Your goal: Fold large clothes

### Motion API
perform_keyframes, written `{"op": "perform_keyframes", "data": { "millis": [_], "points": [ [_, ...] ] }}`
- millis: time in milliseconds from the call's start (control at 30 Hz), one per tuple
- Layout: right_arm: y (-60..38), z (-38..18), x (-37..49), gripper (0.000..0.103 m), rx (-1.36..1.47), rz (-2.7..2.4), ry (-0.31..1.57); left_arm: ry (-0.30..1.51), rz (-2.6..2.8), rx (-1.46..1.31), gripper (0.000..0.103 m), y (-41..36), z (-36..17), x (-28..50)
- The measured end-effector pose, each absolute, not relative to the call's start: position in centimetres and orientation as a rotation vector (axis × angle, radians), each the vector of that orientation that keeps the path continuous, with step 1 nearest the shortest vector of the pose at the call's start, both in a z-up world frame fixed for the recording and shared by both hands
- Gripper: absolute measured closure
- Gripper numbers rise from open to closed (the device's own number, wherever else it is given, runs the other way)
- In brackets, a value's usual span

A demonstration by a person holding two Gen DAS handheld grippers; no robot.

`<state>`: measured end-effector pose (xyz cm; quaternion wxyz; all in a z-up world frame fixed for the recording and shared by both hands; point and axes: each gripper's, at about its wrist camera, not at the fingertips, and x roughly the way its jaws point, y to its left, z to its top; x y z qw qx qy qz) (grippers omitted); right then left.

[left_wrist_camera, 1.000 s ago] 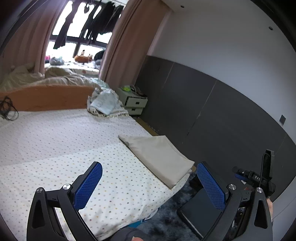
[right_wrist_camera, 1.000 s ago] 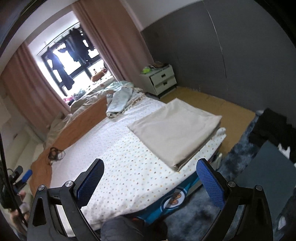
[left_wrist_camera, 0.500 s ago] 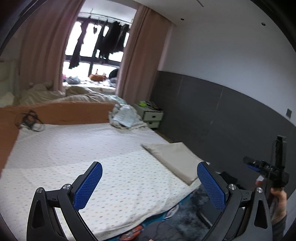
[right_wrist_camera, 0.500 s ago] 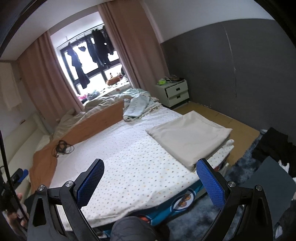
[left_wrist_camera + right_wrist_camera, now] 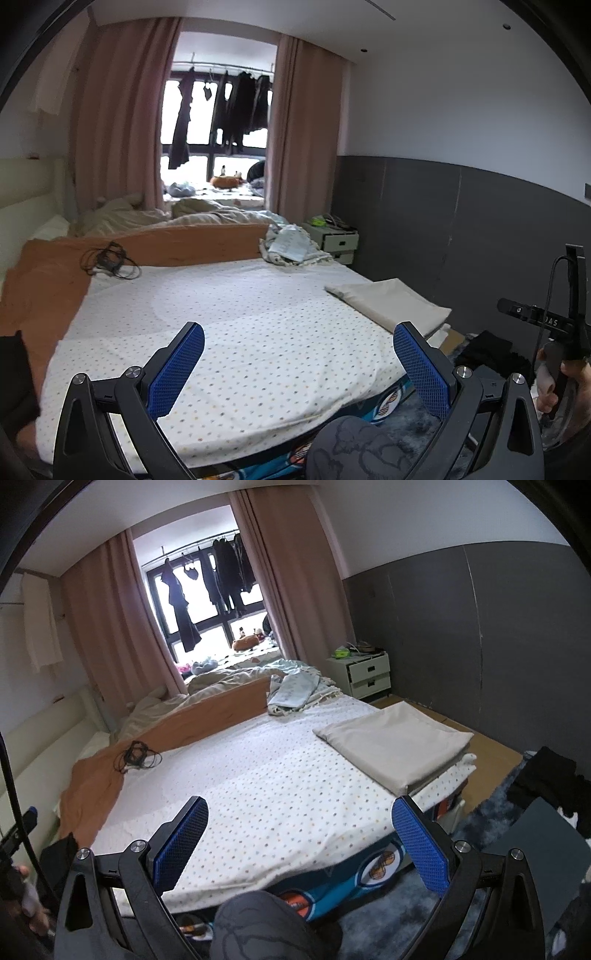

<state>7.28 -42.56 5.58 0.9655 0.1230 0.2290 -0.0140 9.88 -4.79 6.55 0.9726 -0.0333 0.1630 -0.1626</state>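
The left gripper (image 5: 299, 363) has its blue-padded fingers (image 5: 176, 371) spread wide with nothing between them. The right gripper (image 5: 301, 843) is likewise spread wide, its fingers (image 5: 419, 845) holding nothing. A knee (image 5: 258, 926) shows below the right fingers.

Folded beige cloth (image 5: 397, 744), a flat rectangular stack with squared edges, lying at the right near corner of the dotted white bed sheet (image 5: 266, 775).

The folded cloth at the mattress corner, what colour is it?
Plain beige, no pattern. The folded cloth shows best in the right wrist view, lying on the dotted white sheet.
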Motion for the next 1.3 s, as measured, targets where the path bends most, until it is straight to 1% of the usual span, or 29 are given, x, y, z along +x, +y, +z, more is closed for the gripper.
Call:
{"op": "perform_keyframes", "data": {
  "millis": [233, 400, 633, 967, 1300],
  "points": [
    [-41.2, 3.9, 5.1, 0.002, 0.245, -0.051, 0.487, 0.279, -0.238, -0.035, 0.001, -3.7, 4.9, 6.6],
    [-39.7, 3.1, 3.8, 0.002, 0.204, -0.061, 0.46, 0.255, -0.2, -0.02, 0.001, -3.5, 4.2, 4.9],
    [-36.8, 0.8, 3.8, 0.002, 0.101, -0.055, 0.481, 0.241, -0.161, -0.037, 0.001, -3.3, 2.2, 3.2],
    [-33.4, -2.6, 4.6, 0.003, 0.026, -0.006, 0.471, 0.26, -0.057, -0.035, 0.001, -2.4, -0.2, 3.7],
    [-32.1, -4.0, 5.4, 0.003, 0.053, -0.004, 0.477, 0.282, -0.055, -0.044, 0.001, -2.4, -0.4, 3.9]
  ]
}}
